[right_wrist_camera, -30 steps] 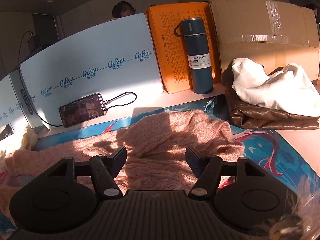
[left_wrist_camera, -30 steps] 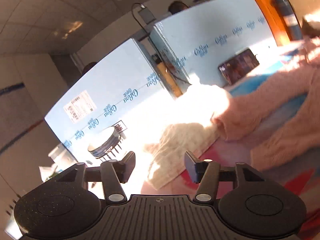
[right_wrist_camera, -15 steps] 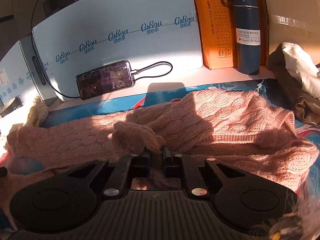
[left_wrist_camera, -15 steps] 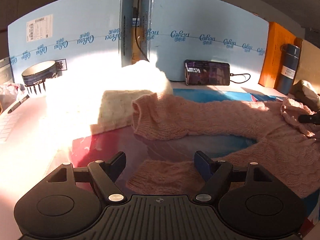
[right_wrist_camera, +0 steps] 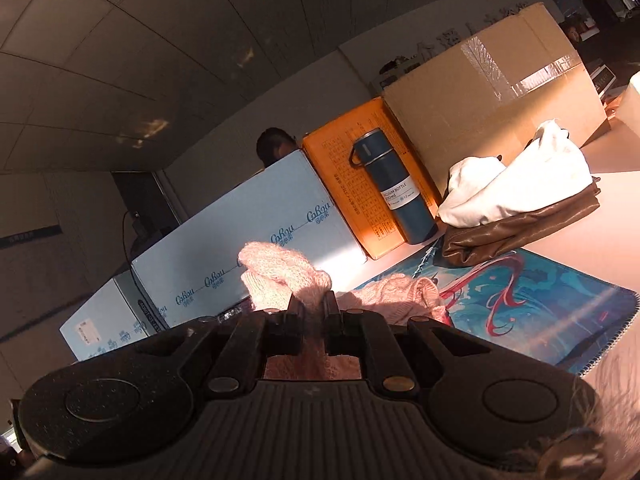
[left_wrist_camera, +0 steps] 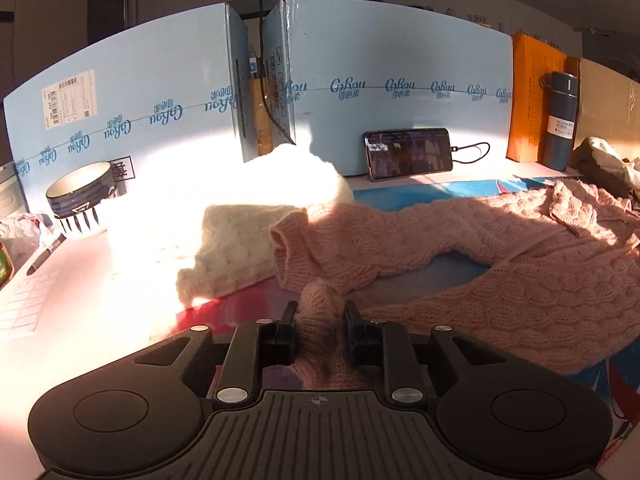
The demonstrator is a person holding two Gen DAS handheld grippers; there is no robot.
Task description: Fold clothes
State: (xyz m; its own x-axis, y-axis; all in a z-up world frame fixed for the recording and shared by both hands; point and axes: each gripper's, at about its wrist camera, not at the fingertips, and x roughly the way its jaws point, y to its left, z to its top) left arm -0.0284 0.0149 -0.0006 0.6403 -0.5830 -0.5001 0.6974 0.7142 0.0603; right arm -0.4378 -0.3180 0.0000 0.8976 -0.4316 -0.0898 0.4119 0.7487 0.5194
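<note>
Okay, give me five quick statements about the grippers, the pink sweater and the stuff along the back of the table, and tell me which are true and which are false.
1. The left gripper has pink sweater fabric between its fingers. True; its jaws have just been closing on it.
2. The right gripper is open and empty. False: it is shut on a bunch of the sweater.
3. The phone leans against the blue box with a cable plugged in. True.
4. The blue bottle lies on its side. False: it stands upright by the orange box.
5. A white cloth rests on a brown bag. True.
</note>
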